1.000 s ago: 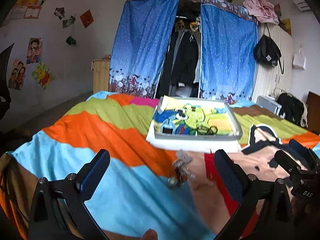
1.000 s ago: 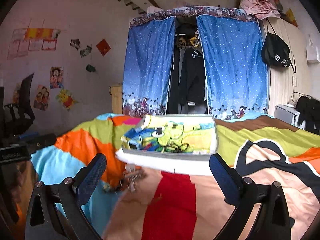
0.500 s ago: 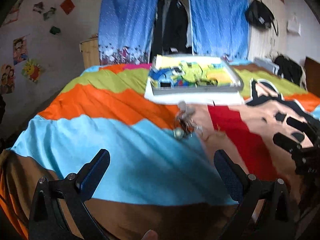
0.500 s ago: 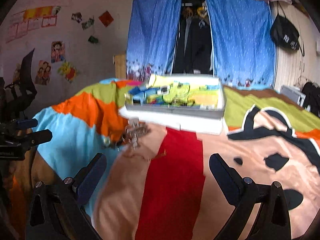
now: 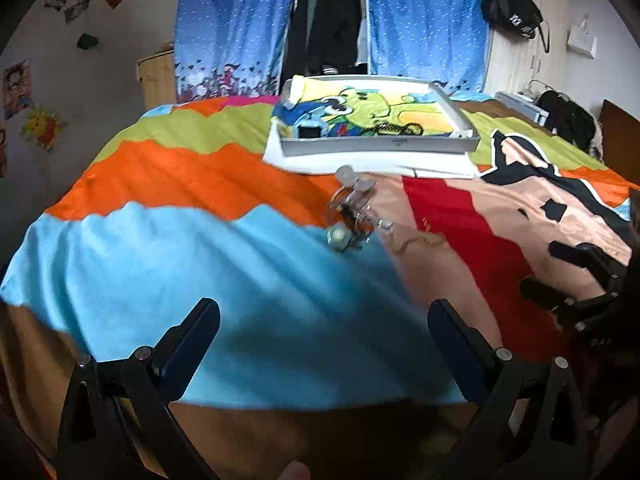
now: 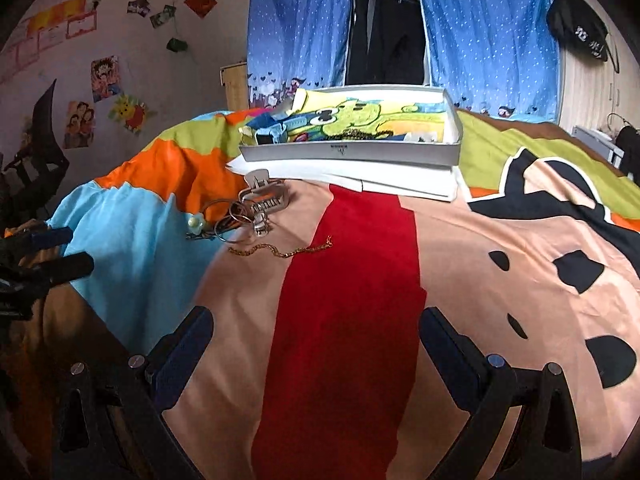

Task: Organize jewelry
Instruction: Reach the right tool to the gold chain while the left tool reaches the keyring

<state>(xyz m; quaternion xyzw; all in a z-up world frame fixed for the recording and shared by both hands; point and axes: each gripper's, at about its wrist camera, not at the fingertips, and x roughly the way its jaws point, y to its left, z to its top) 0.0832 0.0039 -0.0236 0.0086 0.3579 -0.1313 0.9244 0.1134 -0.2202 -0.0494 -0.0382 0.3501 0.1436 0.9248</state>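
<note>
A small heap of jewelry (image 5: 352,216) (image 6: 240,212) lies on the bedspread: a clear hair claw (image 6: 262,196), rings and a pale bead. A gold chain (image 6: 280,251) (image 5: 416,242) lies stretched out beside it. Behind stands a white tray (image 5: 380,146) (image 6: 352,154) lined with a cartoon cloth and holding a dark chain and a small blue box. My left gripper (image 5: 324,340) is open over the light blue patch, well short of the heap. My right gripper (image 6: 316,344) is open over the red stripe, short of the chain. Both hold nothing.
The tray rests on a flat white box (image 6: 400,182). The colourful bedspread (image 5: 200,184) covers the whole bed. Blue curtains (image 6: 300,28) with hanging clothes stand behind, a wooden cabinet (image 5: 156,76) at back left, a black bag (image 5: 512,12) on the right wall.
Both grippers have tilted downward and come nearer to the bed, so the heap and gold chain now sit higher and closer in view. Both stay open.
</note>
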